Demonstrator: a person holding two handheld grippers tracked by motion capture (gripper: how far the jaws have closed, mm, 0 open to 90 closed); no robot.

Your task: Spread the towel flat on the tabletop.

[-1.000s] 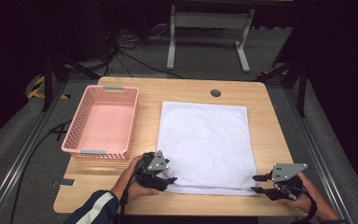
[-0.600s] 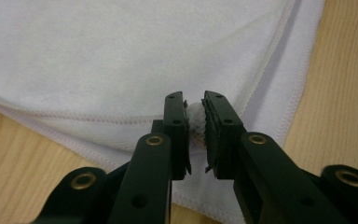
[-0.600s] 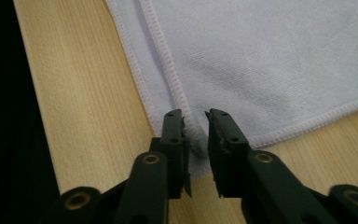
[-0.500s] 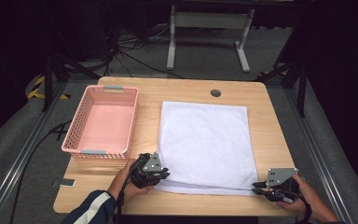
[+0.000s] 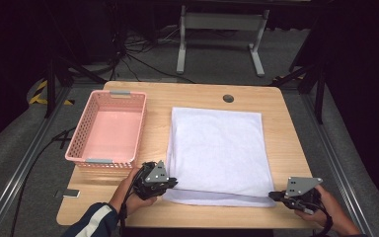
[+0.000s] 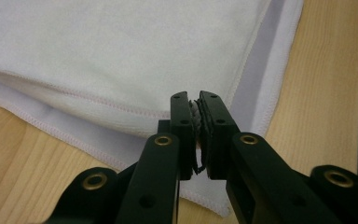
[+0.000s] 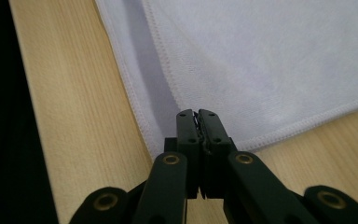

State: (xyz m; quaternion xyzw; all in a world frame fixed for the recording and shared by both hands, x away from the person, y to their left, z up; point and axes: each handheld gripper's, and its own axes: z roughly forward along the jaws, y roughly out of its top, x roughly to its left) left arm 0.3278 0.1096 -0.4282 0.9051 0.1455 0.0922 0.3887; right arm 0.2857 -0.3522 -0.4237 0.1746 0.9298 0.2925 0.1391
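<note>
A white towel (image 5: pixel 217 148), folded in two layers, lies flat on the wooden table (image 5: pixel 153 133). My left gripper (image 5: pixel 170 183) is at its near left corner. Its jaws have just been closing and now pinch a bunch of the towel's (image 6: pixel 121 56) upper layer, seen between the left gripper's (image 6: pixel 196 100) pads. At the near right corner sits my right gripper (image 5: pixel 274 196). Its jaws have also just been closing, and in the right gripper view the right gripper (image 7: pixel 196 114) is shut on the corner of the towel's (image 7: pixel 270 60) upper layer.
An empty pink basket (image 5: pixel 106 160) stands on the table left of the towel, close to my left hand. A round cable hole (image 5: pixel 228 98) sits near the far edge. A metal stand (image 5: pixel 217 29) is on the floor beyond the table.
Both grippers have moved in onto the towel's near corners and their jaws have shut on the cloth. The right gripper has sunk slightly toward the table.
</note>
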